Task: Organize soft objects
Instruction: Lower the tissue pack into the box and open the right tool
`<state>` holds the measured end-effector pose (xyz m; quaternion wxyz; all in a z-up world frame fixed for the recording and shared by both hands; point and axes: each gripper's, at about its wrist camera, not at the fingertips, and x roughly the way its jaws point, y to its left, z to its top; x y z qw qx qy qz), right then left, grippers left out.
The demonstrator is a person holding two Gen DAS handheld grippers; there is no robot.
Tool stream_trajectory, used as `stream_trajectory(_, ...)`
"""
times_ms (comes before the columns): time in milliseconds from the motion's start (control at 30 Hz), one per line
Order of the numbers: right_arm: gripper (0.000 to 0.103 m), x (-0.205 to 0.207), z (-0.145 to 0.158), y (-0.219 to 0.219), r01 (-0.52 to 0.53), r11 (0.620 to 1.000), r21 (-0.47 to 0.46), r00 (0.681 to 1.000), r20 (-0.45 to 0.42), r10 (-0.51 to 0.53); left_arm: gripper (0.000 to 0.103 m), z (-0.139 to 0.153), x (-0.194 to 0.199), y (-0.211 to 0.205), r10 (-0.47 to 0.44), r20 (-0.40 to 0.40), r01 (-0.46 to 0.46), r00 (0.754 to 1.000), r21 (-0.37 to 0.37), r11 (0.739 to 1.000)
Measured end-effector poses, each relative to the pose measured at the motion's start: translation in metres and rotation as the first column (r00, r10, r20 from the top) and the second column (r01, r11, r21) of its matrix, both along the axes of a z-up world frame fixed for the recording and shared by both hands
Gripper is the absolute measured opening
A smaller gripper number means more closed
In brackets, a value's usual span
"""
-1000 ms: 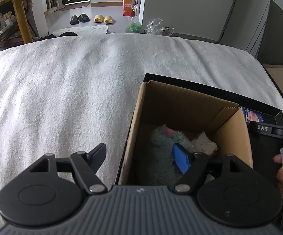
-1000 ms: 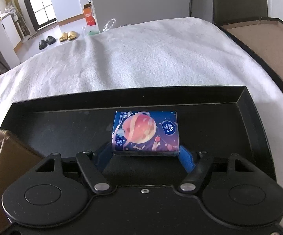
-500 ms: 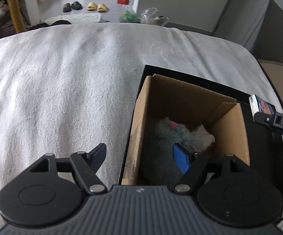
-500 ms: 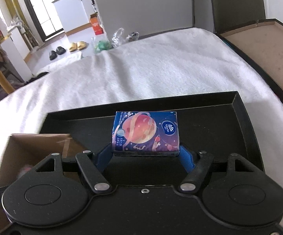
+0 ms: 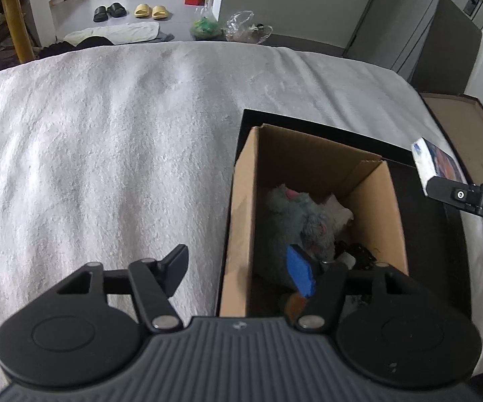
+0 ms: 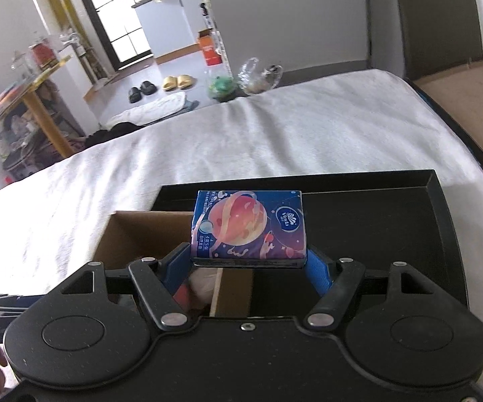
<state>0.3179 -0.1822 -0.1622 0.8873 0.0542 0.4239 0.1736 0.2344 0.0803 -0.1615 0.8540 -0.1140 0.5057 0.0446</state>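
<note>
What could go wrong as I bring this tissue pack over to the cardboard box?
1. The right tool grips the tissue pack only at its near end, so it could slip out before it is over the cardboard box.
2. The box opening is narrow and the plush toy already fills much of it; the pack may catch the right wall and drop onto the black tray.
3. The open left tool straddles the box's left wall; the tools could collide.

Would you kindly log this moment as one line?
right gripper: shut on tissue pack | beside cardboard box | left gripper: open, empty
</note>
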Motion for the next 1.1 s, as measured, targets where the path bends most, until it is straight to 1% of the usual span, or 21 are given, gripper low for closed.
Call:
stream_trajectory(133, 0.07, -0.011, 0.01, 0.008, -0.021, 1.0, 0.012, 1.0, 0.002, 0.021, 0.055, 0.003, -0.007, 0.0, -0.01, 0.001, 0.01, 1.0, -0.027, 1.0)
stream_trajectory(200, 0.07, -0.016, 0.013, 0.013, -0.038, 0.999, 0.015, 0.999, 0.001, 0.038, 0.049, 0.002, -0.011, 0.001, -0.009, -0.003, 0.009, 1.0, -0.041, 0.999)
stream_trajectory(300, 0.07, -0.024, 0.017, 0.022, -0.067, 0.998, 0.021, 0.998, -0.004, 0.067, 0.044, 0.0, -0.019, 0.003, -0.003, -0.014, 0.003, 1.0, -0.055, 0.998)
stream_trajectory(367, 0.07, -0.029, 0.018, 0.027, -0.085, 0.996, 0.024, 0.996, -0.01, 0.085, 0.041, -0.003, -0.024, 0.004, 0.001, -0.027, -0.003, 1.0, -0.085, 0.996)
stream_trajectory(433, 0.07, -0.034, 0.019, 0.033, -0.099, 0.995, 0.021, 0.995, -0.013, 0.1, 0.039, -0.007, -0.028, 0.006, 0.003, -0.04, -0.008, 0.999, -0.114, 0.993)
stream_trajectory(533, 0.07, -0.041, 0.019, 0.042, -0.119, 0.993, 0.015, 0.993, -0.018, 0.119, 0.036, -0.01, -0.033, 0.007, 0.008, -0.037, -0.012, 0.999, -0.11, 0.994)
stream_trajectory(633, 0.071, -0.048, 0.018, 0.05, -0.136, 0.991, 0.007, 0.99, -0.028, 0.136, 0.029, -0.012, -0.035, 0.009, 0.012, -0.037, -0.017, 0.999, -0.121, 0.992)
stream_trajectory(667, 0.071, -0.05, 0.018, 0.052, -0.141, 0.99, 0.004, 0.989, -0.032, 0.141, 0.024, -0.013, -0.036, 0.01, 0.013, -0.038, -0.018, 0.999, -0.124, 0.992)
stream_trajectory(700, 0.071, -0.052, 0.018, 0.055, -0.146, 0.989, 0.002, 0.989, -0.036, 0.146, 0.021, -0.014, -0.037, 0.011, 0.015, -0.041, -0.02, 0.999, -0.133, 0.991)
stream_trajectory(767, 0.071, -0.056, 0.017, 0.058, -0.151, 0.989, 0.001, 0.988, -0.044, 0.151, 0.018, -0.017, -0.037, 0.012, 0.013, -0.049, -0.02, 0.999, -0.147, 0.989)
stream_trajectory(833, 0.071, -0.059, 0.016, 0.062, -0.157, 0.988, 0.001, 0.986, -0.055, 0.157, 0.017, -0.018, -0.039, 0.013, 0.01, -0.049, -0.017, 0.999, -0.143, 0.99)
stream_trajectory(1100, 0.071, -0.066, 0.015, 0.079, -0.179, 0.984, 0.004, 0.981, -0.076, 0.179, 0.016, -0.026, -0.044, 0.017, 0.011, -0.045, -0.019, 0.999, -0.188, 0.982)
